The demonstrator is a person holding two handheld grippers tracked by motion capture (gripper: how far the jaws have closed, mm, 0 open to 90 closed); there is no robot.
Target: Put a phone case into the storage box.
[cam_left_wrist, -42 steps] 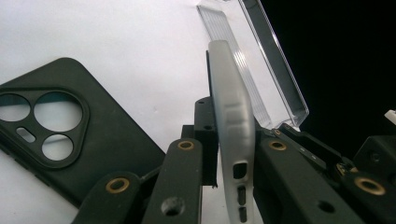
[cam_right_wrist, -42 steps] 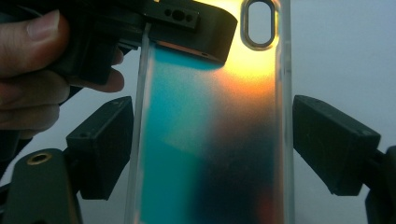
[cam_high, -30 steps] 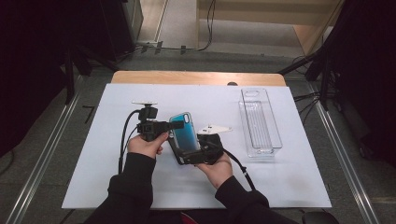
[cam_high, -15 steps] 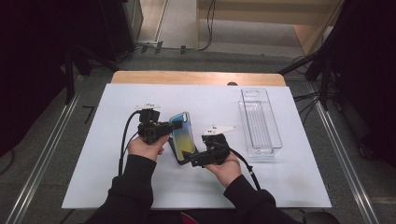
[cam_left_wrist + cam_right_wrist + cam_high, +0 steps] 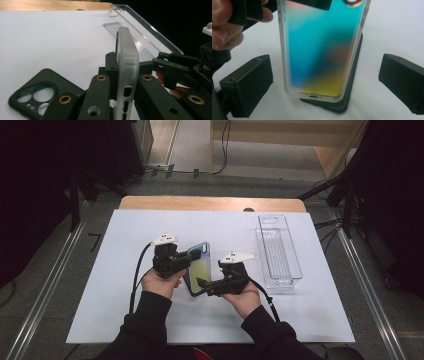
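At the middle of a white-topped table [image 5: 100, 320], a person's left tongs [image 5: 192, 256] clamp a phone [image 5: 199, 270] in a frosted translucent shell, its iridescent blue-to-yellow back showing. In the left gripper view the phone [image 5: 127, 65] stands on edge between the two black jaws, which press on its flat faces, the ports at its lower end towards the camera. The right tongs [image 5: 204, 285] meet it from the other side, near the table's front edge, and they stand open: in the right gripper view the jaws sit well apart on either side of the phone's [image 5: 322, 47] lower end, touching neither side of it.

Beneath the phone lies a black phone case [image 5: 42, 93] with round camera cut-outs, flat on the table; in the right gripper view its dark edge [image 5: 352, 72] shows just behind the phone's bottom corner. Whether the phone touches the case cannot be told.

A clear plastic tray [image 5: 295, 265] lies lengthwise near the table's right edge, well apart from both hands. A strip of bare wood [image 5: 210, 203] runs along the table's far edge.
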